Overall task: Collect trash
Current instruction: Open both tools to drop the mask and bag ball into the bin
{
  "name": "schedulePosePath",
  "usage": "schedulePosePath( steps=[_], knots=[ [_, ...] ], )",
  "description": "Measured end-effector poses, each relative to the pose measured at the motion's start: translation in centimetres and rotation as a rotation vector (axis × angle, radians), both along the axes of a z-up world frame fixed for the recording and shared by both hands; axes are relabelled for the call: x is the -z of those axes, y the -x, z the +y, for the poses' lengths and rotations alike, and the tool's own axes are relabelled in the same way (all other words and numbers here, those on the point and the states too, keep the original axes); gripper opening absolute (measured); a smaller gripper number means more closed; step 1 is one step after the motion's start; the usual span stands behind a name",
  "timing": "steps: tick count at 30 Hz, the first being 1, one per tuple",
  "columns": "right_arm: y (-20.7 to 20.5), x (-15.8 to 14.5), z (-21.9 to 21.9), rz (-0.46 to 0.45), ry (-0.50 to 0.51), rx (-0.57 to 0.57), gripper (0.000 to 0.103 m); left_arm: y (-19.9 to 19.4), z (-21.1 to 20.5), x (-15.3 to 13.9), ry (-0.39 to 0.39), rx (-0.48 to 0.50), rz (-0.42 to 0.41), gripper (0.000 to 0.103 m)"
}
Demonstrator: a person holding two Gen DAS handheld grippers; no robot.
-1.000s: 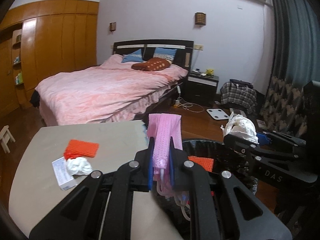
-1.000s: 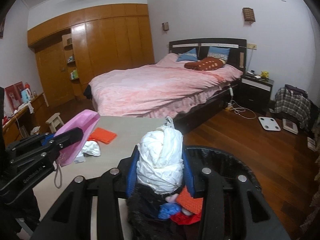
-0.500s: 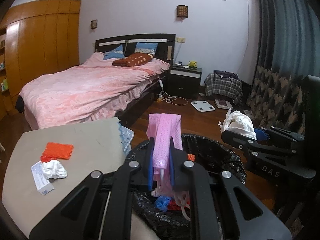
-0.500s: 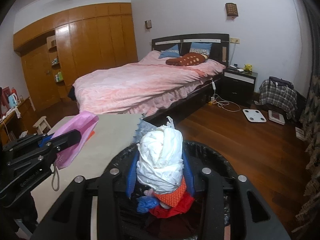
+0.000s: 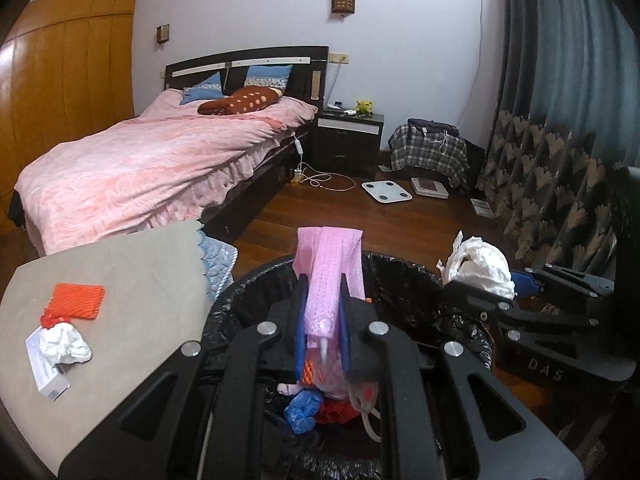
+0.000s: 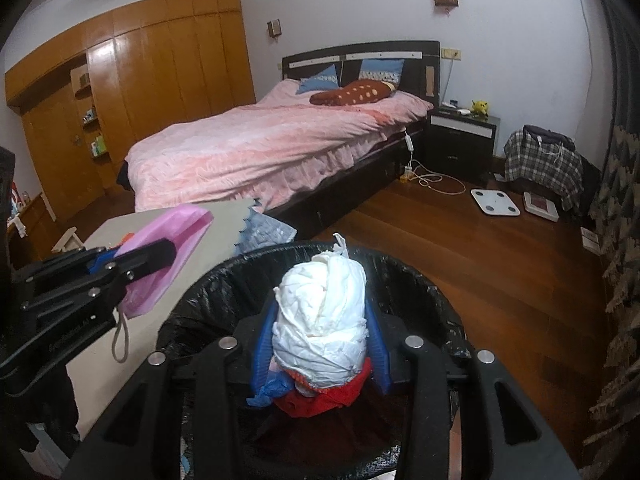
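My left gripper (image 5: 323, 316) is shut on a pink face mask (image 5: 330, 276) and holds it over a bin lined with a black bag (image 5: 404, 280). My right gripper (image 6: 320, 336) is shut on a white crumpled wad (image 6: 322, 320) and holds it over the same bin (image 6: 404, 284). Red, blue and orange trash (image 5: 316, 404) lies inside the bin. In the right wrist view the left gripper (image 6: 160, 256) with the mask (image 6: 168, 248) sits at the bin's left. In the left wrist view the right gripper (image 5: 472, 292) with the wad (image 5: 480, 268) sits at the bin's right.
A grey table (image 5: 132, 276) left of the bin holds an orange mesh piece (image 5: 76, 300), a white tissue (image 5: 66, 346) and a small box (image 5: 44, 368). A pink bed (image 5: 152, 168) stands behind. Nightstand (image 5: 348, 140), scales (image 5: 386, 191) and patterned curtain (image 5: 552, 200) lie farther right.
Both grippers have moved right from the table edge to above the bin, each keeping its item. The table and its items have slid left in view.
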State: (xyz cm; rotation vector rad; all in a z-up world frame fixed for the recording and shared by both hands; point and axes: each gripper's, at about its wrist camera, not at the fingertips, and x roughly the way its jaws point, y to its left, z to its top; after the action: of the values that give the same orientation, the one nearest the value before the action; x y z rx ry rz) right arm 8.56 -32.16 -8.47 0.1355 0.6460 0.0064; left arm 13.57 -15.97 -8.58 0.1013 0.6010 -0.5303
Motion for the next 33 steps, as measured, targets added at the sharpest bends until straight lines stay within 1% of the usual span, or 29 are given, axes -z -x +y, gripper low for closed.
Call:
schedulePosePath(
  steps=[1,2,3,4,5,7,9,10,11,12,14,20,25,33],
  knots=[
    [-0.1,0.2,-0.1,0.004,0.0,0.001,0.041,-0.2,-0.3,0.1,-0.002,0.003,0.003,0.013],
    [-0.3,0.4,-0.3,0.01,0.001,0.001,0.043,-0.7,-0.5,0.3,0.001,0.012,0.012,0.017],
    [-0.5,0.6,-0.4,0.015,0.005,0.006,0.044,-0.9,-0.6,0.5,0.003,0.017,0.017,0.019],
    [-0.7,0.9,-0.5,0.022,0.01,0.012,0.045,-1.3,-0.7,0.7,0.01,0.028,0.026,0.027],
    [-0.8,1.1,-0.7,0.029,0.013,0.016,0.048,-1.5,-0.8,0.8,0.012,0.031,0.032,0.039],
    [-1.0,1.4,-1.0,0.035,0.017,0.03,0.054,-1.9,-0.7,0.9,0.024,0.027,0.036,0.047],
    [-0.9,1.5,-1.3,0.035,0.022,0.042,0.068,-2.0,-0.2,0.8,0.034,0.019,0.035,0.051],
    [-0.7,1.4,-1.3,0.032,0.027,0.049,0.072,-2.0,0.1,0.7,0.038,0.01,0.029,0.057],
    [-0.6,1.4,-1.3,0.027,0.032,0.055,0.081,-2.0,0.3,0.6,0.041,0.003,0.025,0.062],
    [-0.5,1.2,-1.3,0.021,0.035,0.062,0.089,-1.9,0.7,0.5,0.045,-0.007,0.021,0.064],
    [-0.4,0.8,-1.2,0.009,0.036,0.072,0.096,-1.8,1.4,0.2,0.05,-0.022,0.016,0.074],
    [-0.3,-0.5,-0.2,-0.013,0.001,0.05,0.097,-0.8,4.3,-1.2,0.049,-0.084,-0.01,0.086],
    [-0.5,-1.4,2.3,-0.033,0.0,-0.003,0.097,0.3,7.9,-2.3,0.032,-0.155,-0.036,0.087],
    [-1.7,-1.8,7.6,-0.043,-0.001,-0.114,0.097,2.3,15.1,-2.9,-0.007,-0.32,-0.056,0.087]
  ],
)
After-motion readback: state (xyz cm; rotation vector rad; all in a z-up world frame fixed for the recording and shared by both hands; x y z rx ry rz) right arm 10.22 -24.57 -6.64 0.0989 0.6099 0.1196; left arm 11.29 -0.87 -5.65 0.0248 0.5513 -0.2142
